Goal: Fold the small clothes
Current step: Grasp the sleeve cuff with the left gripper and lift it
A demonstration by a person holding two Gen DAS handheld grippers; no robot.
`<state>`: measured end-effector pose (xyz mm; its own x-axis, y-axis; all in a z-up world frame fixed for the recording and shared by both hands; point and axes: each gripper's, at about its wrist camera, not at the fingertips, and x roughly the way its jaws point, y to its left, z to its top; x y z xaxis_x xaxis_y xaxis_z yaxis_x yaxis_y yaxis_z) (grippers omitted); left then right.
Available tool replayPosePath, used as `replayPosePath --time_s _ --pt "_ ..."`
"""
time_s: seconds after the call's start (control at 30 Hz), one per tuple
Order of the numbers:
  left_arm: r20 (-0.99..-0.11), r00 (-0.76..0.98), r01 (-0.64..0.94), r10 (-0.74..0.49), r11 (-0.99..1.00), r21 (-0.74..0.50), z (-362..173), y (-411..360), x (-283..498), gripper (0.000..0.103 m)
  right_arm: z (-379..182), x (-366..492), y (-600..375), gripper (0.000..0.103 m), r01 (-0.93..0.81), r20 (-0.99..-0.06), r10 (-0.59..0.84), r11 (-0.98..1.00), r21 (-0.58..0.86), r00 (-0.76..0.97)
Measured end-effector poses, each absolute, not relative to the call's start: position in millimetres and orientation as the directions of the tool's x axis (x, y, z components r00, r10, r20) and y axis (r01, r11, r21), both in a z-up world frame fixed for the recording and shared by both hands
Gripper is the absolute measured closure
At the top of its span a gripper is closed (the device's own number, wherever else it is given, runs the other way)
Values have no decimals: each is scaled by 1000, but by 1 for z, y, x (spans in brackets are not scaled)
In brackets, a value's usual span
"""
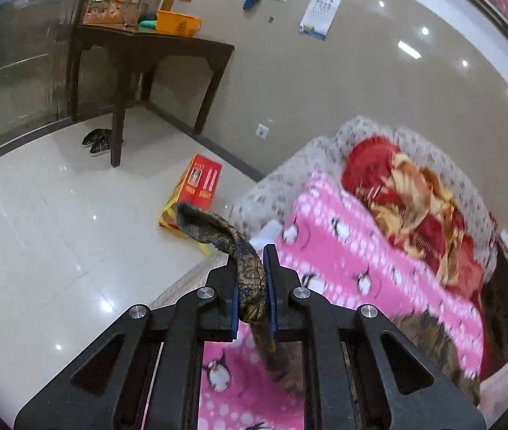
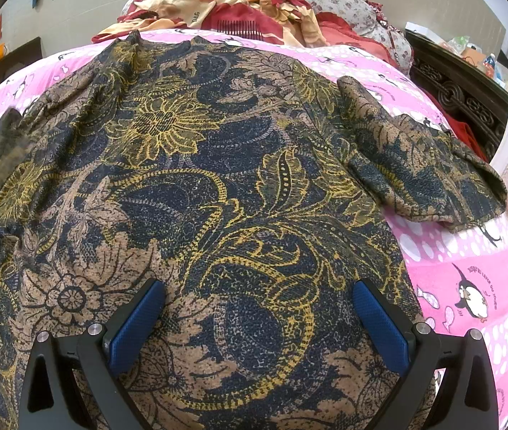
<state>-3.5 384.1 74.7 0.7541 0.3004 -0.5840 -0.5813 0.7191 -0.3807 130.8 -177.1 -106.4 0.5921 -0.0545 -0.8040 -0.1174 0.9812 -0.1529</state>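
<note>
Your left tongs point(image 1: 267, 279) are pinching a fold of the patterned shirt point(image 2: 196, 186) nearly closed, while your right tongs point(image 2: 259, 317) are hovering wide open over that shirt spread on the pink bedsheet point(image 2: 468, 268).

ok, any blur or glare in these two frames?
Left wrist: bed side smeared by motion blur, floor dotted with lamp glare, gripped cloth sharp. Right wrist: garment sharp, blurred only at the left edge; strong fisheye bulge.
</note>
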Motion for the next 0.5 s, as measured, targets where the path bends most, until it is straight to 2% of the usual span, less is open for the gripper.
replayPosePath --time_s 0.1,0.17,0.3,0.4,0.5 --pt "-580 774 -530 255 762 -372 80 366 18 92 -107 131 -177 0 -117 -804 -56 981 -155 592" --pt "-589 790 -448 170 815 -367 74 331 44 92 -107 130 -176 0 -118 -804 -56 981 -155 592" --pt "-615 788 -252 -26 898 -361 51 233 106 92 -106 131 -175 0 -117 -808 -58 981 -155 586" --pt "-633 742 -55 -221 921 -386 18 133 151 92 -103 131 -178 0 -126 -823 -41 983 -136 566" --pt "-659 679 74 -323 924 -376 -20 51 181 92 -91 125 -185 0 -140 -836 -12 984 -106 548"
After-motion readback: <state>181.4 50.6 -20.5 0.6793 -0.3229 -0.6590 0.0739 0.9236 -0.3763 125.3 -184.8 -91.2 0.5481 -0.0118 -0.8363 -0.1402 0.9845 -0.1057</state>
